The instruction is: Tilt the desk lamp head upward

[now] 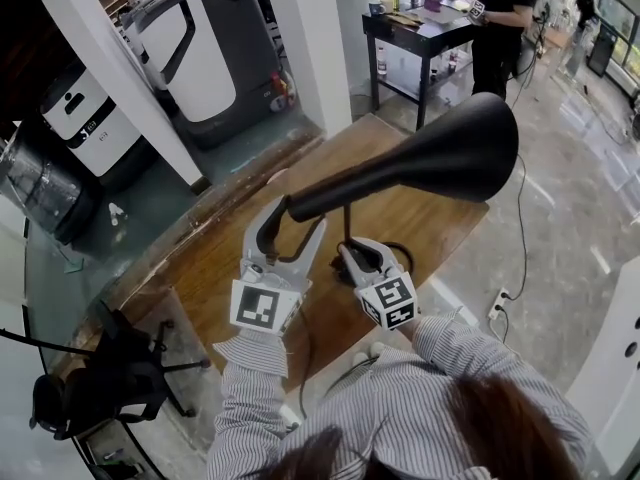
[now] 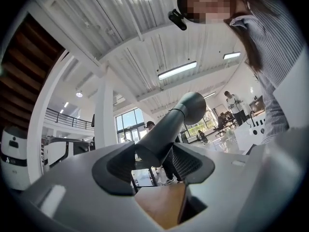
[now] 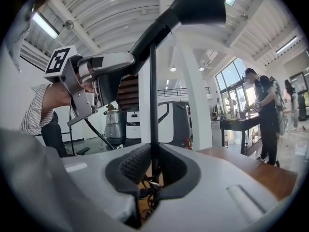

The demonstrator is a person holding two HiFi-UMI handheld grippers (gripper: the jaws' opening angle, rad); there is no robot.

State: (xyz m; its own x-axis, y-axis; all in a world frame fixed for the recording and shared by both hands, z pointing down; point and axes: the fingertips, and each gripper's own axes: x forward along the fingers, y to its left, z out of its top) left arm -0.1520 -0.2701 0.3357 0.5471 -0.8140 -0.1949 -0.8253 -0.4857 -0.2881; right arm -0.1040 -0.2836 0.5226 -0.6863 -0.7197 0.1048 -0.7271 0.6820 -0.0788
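Tilting is in hand: left tongs (image 1: 292, 218) clench the narrow tail of the lamp head (image 1: 440, 153) above the bench (image 1: 225, 263), right tongs (image 1: 358, 254) clamp its stem (image 1: 347, 220); next, I judge, press that tail down so the shade lifts

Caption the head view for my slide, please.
Left gripper clamps the narrow end of the black lamp head; right gripper holds its stem.

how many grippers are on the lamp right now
2: the left gripper clamps the narrow rear end of the lamp head; the right gripper clamps the stem low down.
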